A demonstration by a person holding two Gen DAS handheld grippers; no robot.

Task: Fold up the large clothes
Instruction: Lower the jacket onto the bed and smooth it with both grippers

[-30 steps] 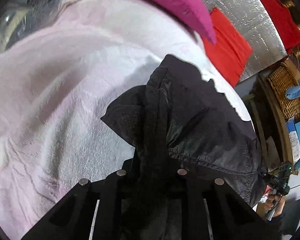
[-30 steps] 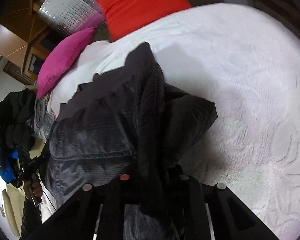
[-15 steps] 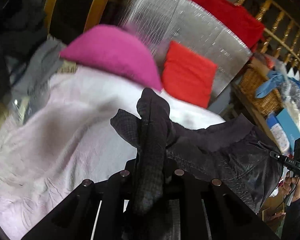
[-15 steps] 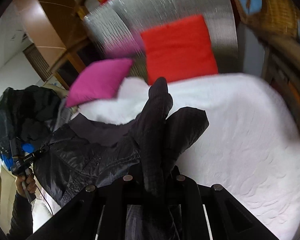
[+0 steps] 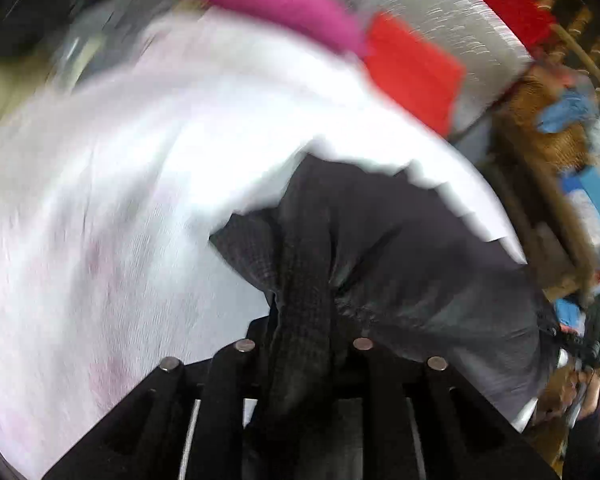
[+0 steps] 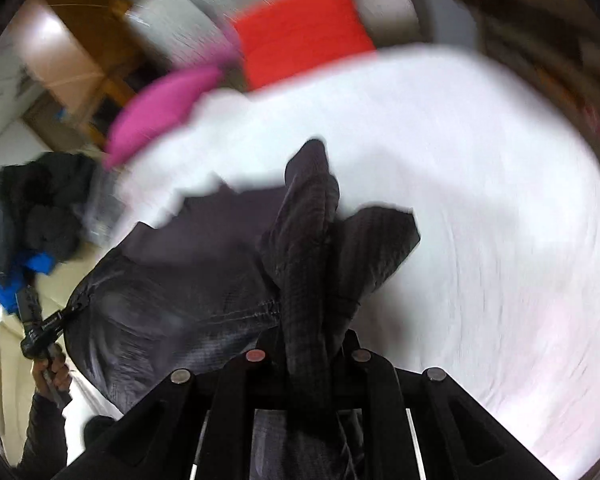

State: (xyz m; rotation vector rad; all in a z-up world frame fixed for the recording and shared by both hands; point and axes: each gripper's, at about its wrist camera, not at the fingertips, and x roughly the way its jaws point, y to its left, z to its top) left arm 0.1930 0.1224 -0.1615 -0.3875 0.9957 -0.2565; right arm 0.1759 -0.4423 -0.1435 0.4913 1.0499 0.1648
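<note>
A large black jacket (image 5: 420,264) hangs stretched between both grippers above the bed. In the left wrist view my left gripper (image 5: 304,332) has a bunched fold of it between its fingers; the jaws are opening, with the cloth still pinched between them. In the right wrist view my right gripper (image 6: 308,340) is shut on another bunched fold of the jacket (image 6: 172,288), which stands up past the fingertips. The person's hand (image 6: 52,372) on the left gripper shows at the jacket's far corner. Both views are motion-blurred.
A white-pink bedspread (image 5: 120,200) lies under the jacket. A magenta pillow (image 5: 276,0), a red pillow (image 5: 412,72) and a silver quilted panel (image 5: 440,12) sit at the head. A wicker basket (image 5: 540,120) stands to the right; a dark clothes pile (image 6: 32,200) lies left.
Both grippers swung with the jacket: the views tipped up toward the pillows, then back down over the bed. The jacket stayed between both pairs of fingers and now spreads wider.
</note>
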